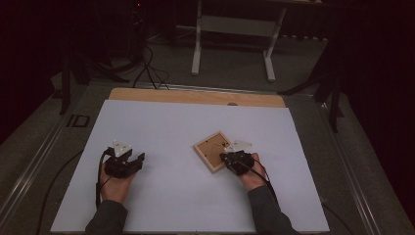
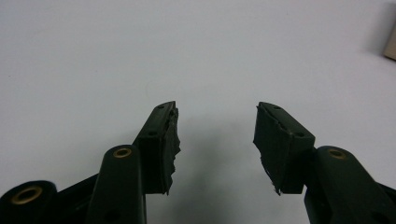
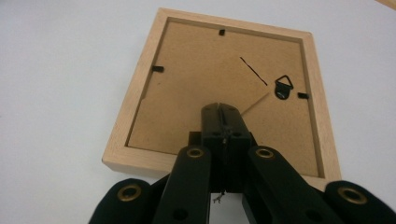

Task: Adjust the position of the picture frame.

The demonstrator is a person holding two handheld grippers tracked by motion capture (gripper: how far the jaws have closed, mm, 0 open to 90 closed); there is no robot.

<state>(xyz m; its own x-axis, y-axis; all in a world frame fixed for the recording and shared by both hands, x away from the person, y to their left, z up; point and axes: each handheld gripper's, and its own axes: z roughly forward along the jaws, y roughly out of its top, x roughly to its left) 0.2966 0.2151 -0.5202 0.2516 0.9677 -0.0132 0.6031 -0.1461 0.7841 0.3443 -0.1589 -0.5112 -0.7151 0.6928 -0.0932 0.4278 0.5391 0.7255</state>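
Observation:
A small wooden picture frame [image 1: 210,149] lies face down right of the middle of the white sheet, its brown backing board [image 3: 187,88] up. The backing carries a black hanging hook [image 3: 282,87] and small black clips. My right gripper [image 1: 229,155] is at the frame's near right corner. In the right gripper view its jaws [image 3: 219,108] are shut together, tips over the backing near the stand flap, with nothing seen between them. My left gripper [image 1: 134,159] rests on the sheet's left side. Its jaws [image 2: 215,123] stand open over bare sheet.
The white sheet [image 1: 186,122] covers a wooden tabletop whose far edge [image 1: 195,96] shows as a strip. Beyond the table stand the white legs of another desk [image 1: 234,29], with cables [image 1: 147,68] on the dark floor. A corner of the frame [image 2: 391,44] shows at the left gripper view's right edge.

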